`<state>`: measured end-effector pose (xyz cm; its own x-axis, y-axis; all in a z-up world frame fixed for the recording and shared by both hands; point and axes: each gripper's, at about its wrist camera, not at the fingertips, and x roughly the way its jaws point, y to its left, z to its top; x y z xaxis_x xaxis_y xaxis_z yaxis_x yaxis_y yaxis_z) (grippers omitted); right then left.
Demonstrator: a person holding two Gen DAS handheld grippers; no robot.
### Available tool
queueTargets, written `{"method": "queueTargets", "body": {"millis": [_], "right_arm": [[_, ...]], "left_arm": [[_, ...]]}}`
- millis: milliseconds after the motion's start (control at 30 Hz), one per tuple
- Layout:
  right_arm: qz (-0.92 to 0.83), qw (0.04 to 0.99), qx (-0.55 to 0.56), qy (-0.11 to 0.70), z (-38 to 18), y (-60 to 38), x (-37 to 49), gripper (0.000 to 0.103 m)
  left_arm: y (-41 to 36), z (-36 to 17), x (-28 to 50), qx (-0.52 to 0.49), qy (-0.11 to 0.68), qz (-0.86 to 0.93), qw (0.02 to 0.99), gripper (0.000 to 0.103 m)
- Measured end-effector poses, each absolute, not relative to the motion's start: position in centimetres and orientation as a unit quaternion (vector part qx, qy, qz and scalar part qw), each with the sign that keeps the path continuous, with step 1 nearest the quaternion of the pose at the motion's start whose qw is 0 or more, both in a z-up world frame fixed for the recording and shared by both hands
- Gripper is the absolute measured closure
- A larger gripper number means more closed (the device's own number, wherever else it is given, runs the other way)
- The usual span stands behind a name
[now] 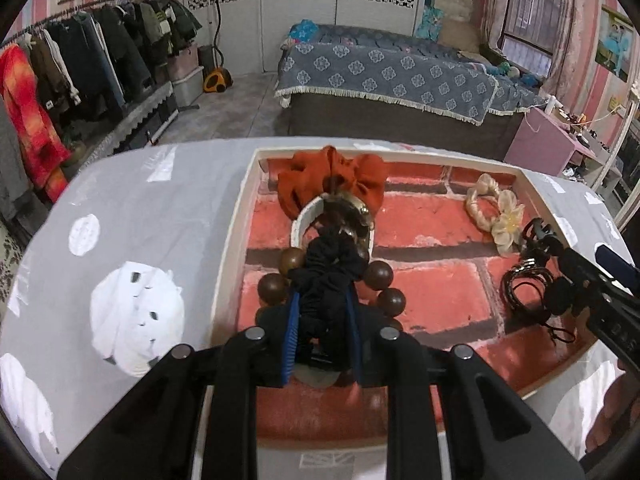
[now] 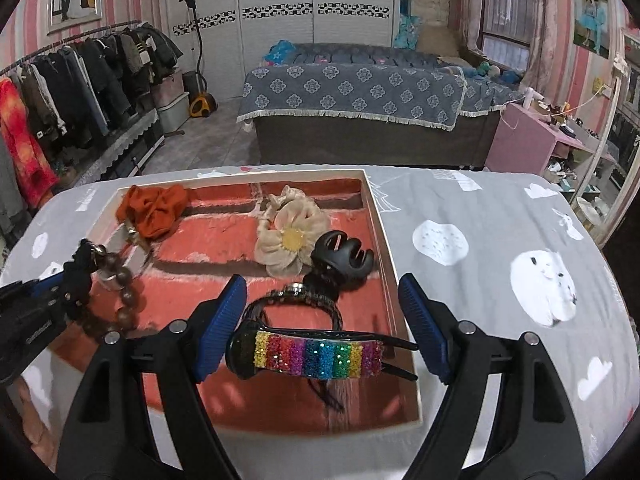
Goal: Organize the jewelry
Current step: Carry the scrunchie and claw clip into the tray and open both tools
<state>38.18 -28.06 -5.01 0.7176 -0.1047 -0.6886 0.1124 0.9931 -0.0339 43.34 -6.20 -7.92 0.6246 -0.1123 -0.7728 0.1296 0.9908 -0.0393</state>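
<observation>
Scrunchie (image 1: pixel 326 280) (black) sits pinched between left fingers (image 1: pixel 293 332).

A table covered with a grey cloth (image 2: pixel 480 216) printed with white round shapes and small clouds. On the cloth sits a shallow white-rimmed tray (image 2: pixel 386 256) whose floor is lined with a red brick pattern. Lying on the tray floor: an orange scrunchie (image 2: pixel 154 210) at the far left corner, a cream fabric flower hair tie (image 2: pixel 290 236) near the middle, a black claw clip (image 2: pixel 342 260) just beside it by the right wall, a black beaded band (image 2: pixel 296 300) in front, and a rainbow glitter hair clip (image 2: pixel 320 354) nearest the camera.
</observation>
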Motion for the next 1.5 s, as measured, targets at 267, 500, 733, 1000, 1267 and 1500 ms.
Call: {"method": "queueTargets", "body": {"millis": [267,500,733,1000,1267,1500], "right_arm": [[-0.068,0.926,-0.013,0.371,-7.0,-28.1,39.6,0.026],[-0.083,0.928,-0.04,0.361,-7.6,-27.3,39.3,0.025],[-0.089,0.928,-0.069,0.355,-8.2,-26.6,38.9,0.024],[-0.086,0.921,-0.069,0.374,-9.1,-26.8,38.8,0.023],[-0.08,0.923,-0.071,0.37,-8.5,-26.5,38.2,0.012],[-0.086,0.93,-0.083,0.348,-6.3,-26.6,36.2,0.005]], "left_arm": [[-7.0,-9.2,44.5,0.03,0.424,-0.07,0.903,0.081],[-6.7,-9.4,44.2,0.022,0.418,-0.069,0.906,0.078],[-6.0,-10.2,44.3,0.016,0.431,-0.062,0.9,0.072],[-6.3,-10.0,43.5,0.019,0.43,-0.069,0.9,0.059],[-6.2,-9.7,43.0,0.017,0.438,-0.075,0.896,0.053],[-5.8,-9.4,42.6,-0.002,0.47,-0.083,0.879,0.047]]}}
